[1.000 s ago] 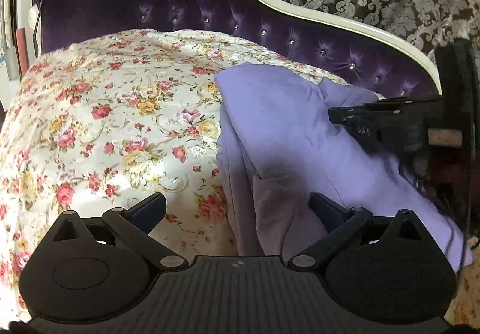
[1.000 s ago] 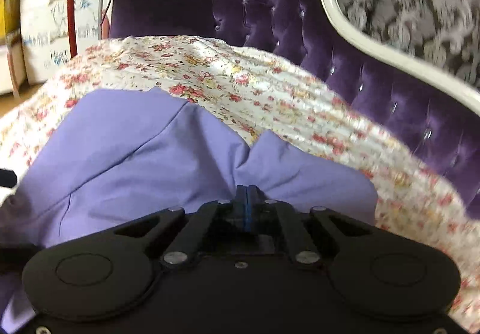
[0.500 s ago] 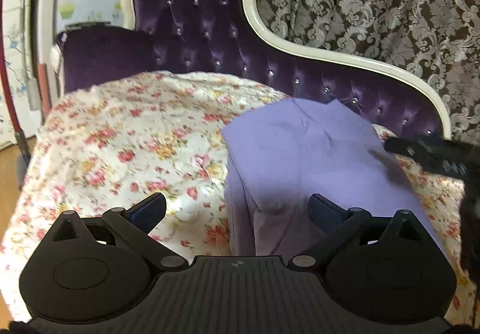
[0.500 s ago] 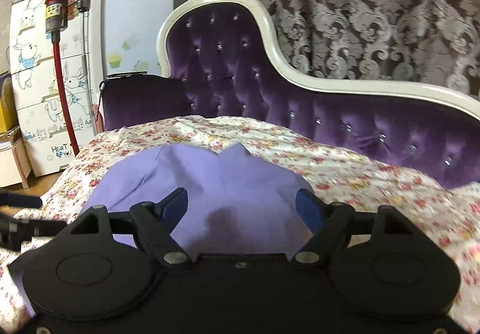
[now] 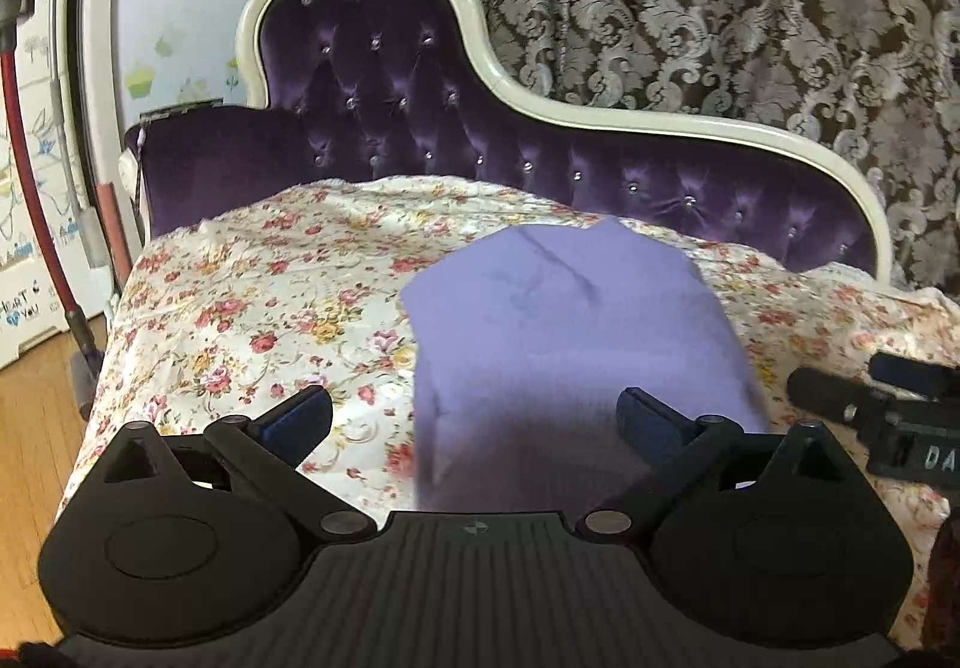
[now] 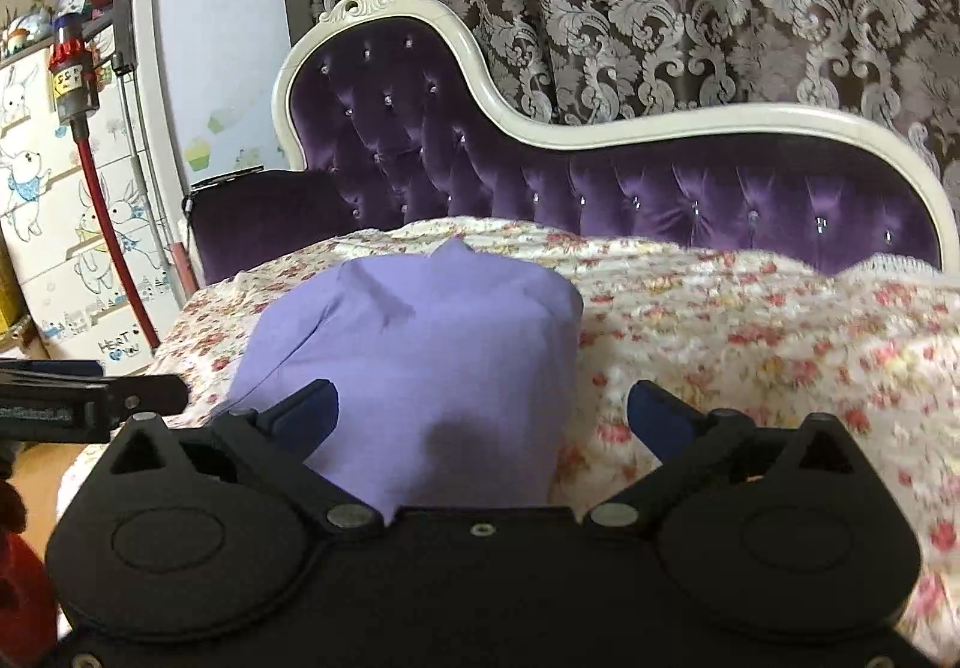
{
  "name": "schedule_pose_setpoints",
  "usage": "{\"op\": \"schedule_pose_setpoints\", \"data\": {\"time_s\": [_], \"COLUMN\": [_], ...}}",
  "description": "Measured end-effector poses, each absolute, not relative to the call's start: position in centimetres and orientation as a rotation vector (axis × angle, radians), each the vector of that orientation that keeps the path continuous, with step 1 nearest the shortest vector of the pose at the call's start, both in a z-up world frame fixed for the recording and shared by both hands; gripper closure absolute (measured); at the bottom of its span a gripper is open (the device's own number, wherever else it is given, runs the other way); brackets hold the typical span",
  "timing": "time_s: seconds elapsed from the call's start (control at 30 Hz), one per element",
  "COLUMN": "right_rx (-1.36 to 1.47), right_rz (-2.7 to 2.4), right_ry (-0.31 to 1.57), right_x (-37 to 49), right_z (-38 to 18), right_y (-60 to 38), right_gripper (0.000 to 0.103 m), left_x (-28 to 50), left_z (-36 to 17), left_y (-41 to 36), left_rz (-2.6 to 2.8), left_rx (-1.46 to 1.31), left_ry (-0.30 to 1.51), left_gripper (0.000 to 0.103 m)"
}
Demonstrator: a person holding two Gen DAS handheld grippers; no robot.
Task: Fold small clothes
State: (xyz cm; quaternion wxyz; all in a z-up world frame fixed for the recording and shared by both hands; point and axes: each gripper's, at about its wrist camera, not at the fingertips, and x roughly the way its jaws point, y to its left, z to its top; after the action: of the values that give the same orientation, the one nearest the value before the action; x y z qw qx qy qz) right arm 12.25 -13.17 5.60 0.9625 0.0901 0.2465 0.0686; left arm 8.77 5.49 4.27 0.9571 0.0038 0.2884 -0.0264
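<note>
So the big purple tufted chaise (image 5: 384, 92) is the work surface here, draped in a floral cover (image 5: 258, 308), and the lavender garment (image 5: 570, 344) lies flat on that cover, reaching from the front edge of the seat up toward the backrest, closer to the low end of the back than to the armrest end. It looks like it's folded into a tidy rectangle with one little corner poking up at the far edge, so I'd guess a fold is done and this is the pause between folds. Left gripper (image 5: 477, 419) hovers above the garment's near edge, fingers spread wide, holding nothing. Right gripper (image 6: 480, 410) same deal, spread and empty. Next move probably means dropping back down, pinching an edge and folding across, or smoothing it.
</note>
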Motion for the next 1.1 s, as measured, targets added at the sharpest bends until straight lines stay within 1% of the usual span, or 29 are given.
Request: {"op": "schedule_pose_setpoints", "data": {"time_s": [0.13, 0.37, 0.67, 0.93, 1.1], "right_rx": [0.193, 0.167, 0.175, 0.162, 0.139], "right_rz": [0.159, 0.105, 0.063, 0.052, 0.031], "right_ry": [0.509, 0.502, 0.559, 0.593, 0.605], "right_x": [10.5, 7.8, 5.9, 4.5, 4.1], "right_z": [5.9, 6.2, 6.2, 6.4, 6.6], "right_y": [-13.1, -13.1, -13.4, -13.0, -12.9], "right_gripper": [0.0, 0.0, 0.0, 0.0, 0.0], "left_x": [7.5, 5.8, 3.9, 3.1, 2.7], "left_z": [4.6, 4.3, 3.9, 3.7, 3.7], "left_y": [4.5, 3.1, 2.8, 2.3, 2.6], "left_rz": [-0.097, -0.089, -0.097, 0.008, 0.011], "left_rx": [-0.028, 0.009, -0.005, 0.058, 0.037], "left_ry": [0.583, 0.587, 0.627, 0.704, 0.755], "left_gripper": [0.0, 0.0, 0.0, 0.0, 0.001]}}
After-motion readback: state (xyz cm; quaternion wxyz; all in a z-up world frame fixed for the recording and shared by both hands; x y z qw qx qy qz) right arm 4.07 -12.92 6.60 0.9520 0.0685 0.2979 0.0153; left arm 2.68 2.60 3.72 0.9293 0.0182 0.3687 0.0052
